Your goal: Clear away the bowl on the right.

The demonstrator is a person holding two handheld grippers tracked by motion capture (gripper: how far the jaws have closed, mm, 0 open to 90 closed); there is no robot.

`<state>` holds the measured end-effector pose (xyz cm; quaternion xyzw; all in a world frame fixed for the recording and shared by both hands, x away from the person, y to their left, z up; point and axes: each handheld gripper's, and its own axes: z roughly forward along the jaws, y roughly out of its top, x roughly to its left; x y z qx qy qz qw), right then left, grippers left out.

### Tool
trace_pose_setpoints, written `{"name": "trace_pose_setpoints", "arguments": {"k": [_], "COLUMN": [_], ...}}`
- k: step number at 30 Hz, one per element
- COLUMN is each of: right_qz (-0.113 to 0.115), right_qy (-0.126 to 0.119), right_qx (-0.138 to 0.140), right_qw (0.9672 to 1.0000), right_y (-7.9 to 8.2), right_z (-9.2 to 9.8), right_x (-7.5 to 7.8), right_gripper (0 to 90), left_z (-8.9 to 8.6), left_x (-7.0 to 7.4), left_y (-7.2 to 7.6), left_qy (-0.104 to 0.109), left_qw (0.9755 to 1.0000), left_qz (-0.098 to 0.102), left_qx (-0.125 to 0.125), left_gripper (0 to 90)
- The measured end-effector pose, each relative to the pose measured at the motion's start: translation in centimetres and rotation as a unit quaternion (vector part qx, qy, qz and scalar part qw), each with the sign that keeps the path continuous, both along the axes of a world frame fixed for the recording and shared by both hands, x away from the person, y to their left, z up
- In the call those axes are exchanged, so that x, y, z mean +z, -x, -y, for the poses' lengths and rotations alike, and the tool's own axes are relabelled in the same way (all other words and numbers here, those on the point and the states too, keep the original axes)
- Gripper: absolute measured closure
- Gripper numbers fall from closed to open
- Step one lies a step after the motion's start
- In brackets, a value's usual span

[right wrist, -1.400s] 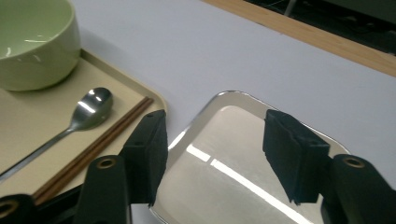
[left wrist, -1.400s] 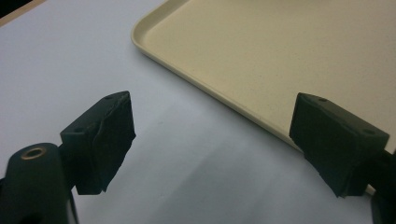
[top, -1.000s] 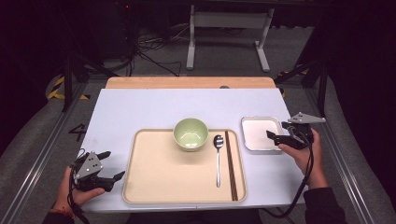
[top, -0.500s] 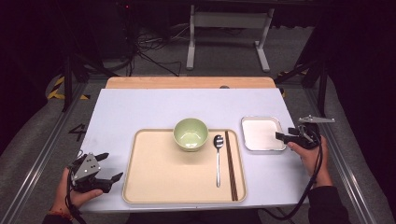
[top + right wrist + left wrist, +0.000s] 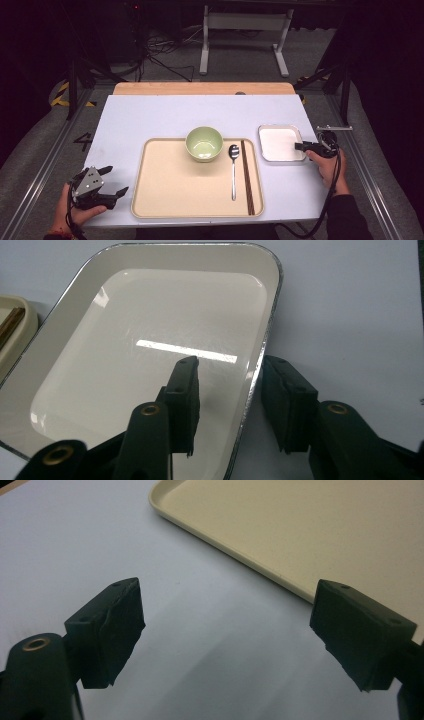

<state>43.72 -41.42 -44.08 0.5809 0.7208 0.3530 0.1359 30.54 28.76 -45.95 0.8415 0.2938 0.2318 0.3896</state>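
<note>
A white square dish (image 5: 277, 142) with a thin metal-coloured rim sits on the table right of the tray. My right gripper (image 5: 300, 146) is low at the dish's right edge. In the right gripper view its jaws (image 5: 230, 365) straddle the rim of the dish (image 5: 150, 330), one pad inside and one outside. The jaws have just been closing, and a small gap still shows on each side of the rim. My left gripper (image 5: 116, 181) rests at the front left of the table, open and with nothing in it (image 5: 227, 625), just off the tray's corner (image 5: 300, 525).
A beige tray (image 5: 165, 185) lies in the middle of the table. On it are a green bowl (image 5: 204, 143), a metal spoon (image 5: 233, 170) and dark chopsticks (image 5: 247, 177). A wooden board edges the table's far side.
The right gripper has sunk onto the dish's right edge and its jaws have narrowed around the rim. The left gripper has stayed put.
</note>
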Motion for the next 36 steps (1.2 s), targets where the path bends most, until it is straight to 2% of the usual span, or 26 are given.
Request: {"name": "trace_pose_setpoints", "arguments": {"k": [2,3,4,5,6,8,9,12,15,20,22,29,36], "right_qz": [-0.001,-0.001,-0.001,-0.002,-0.002,-0.004,-0.002,-0.006,-0.006,-0.004,-0.004,0.017,0.038], "right_qy": [0.005,-0.001,-0.001,0.009,0.009,0.007,-0.007,-0.030,-0.028,-0.022,-0.030,-0.035,-0.027], "right_qx": [-0.003,-0.013,-0.013,-0.025,-0.026,-0.030,-0.033,-0.042,-0.044,-0.041,-0.043,-0.046,-0.049], "right_qw": [1.0000,0.9999,0.9999,0.9996,0.9996,0.9995,0.9994,0.9986,0.9986,0.9989,0.9986,0.9982,0.9977], "right_y": [-0.1,-0.2,-0.2,-0.3,-0.3,-0.3,-0.3,-0.4,-0.5,-0.6,-0.5,0.0,0.3], "right_z": [0.0,0.0,0.0,-0.1,-0.1,-0.1,0.3,0.7,0.5,-0.1,0.2,0.7,0.7], "right_x": [0.0,-0.1,-0.1,-0.1,-0.1,-0.1,-0.3,-0.4,-0.4,-0.1,-0.2,0.5,1.3], "right_gripper": [66.7,69.5,69.5,76.6,77.6,78.8,82.7,84.8,87.0,89.1,89.5,89.9,89.9], "left_z": [-0.1,-0.2,-0.2,-0.2,-0.2,-0.2,-0.2,-0.3,-0.5,-0.5,-0.5,-0.4,-0.7], "left_x": [0.0,0.0,0.0,0.0,0.0,0.0,0.0,0.0,0.1,0.0,0.1,0.0,0.0], "left_y": [0.1,0.2,0.2,0.2,0.2,0.2,0.2,0.1,0.2,0.3,0.3,0.2,0.4], "left_qy": [0.000,0.000,0.000,0.002,0.000,-0.002,0.000,0.006,0.015,0.014,0.014,0.013,0.015], "left_qw": [1.0000,1.0000,1.0000,1.0000,1.0000,1.0000,1.0000,1.0000,0.9999,0.9999,0.9999,0.9999,0.9999], "left_qz": [-0.002,-0.002,-0.002,-0.001,-0.001,-0.001,-0.005,-0.005,-0.002,-0.005,-0.004,-0.005,-0.003], "left_qx": [0.003,0.002,0.002,0.005,0.005,0.003,0.000,0.002,0.002,0.005,0.005,0.004,0.008], "left_gripper": [15.0,15.0,15.0,15.0,15.0,15.1,15.2,15.5,15.4,15.4,15.4,15.4,15.4]}}
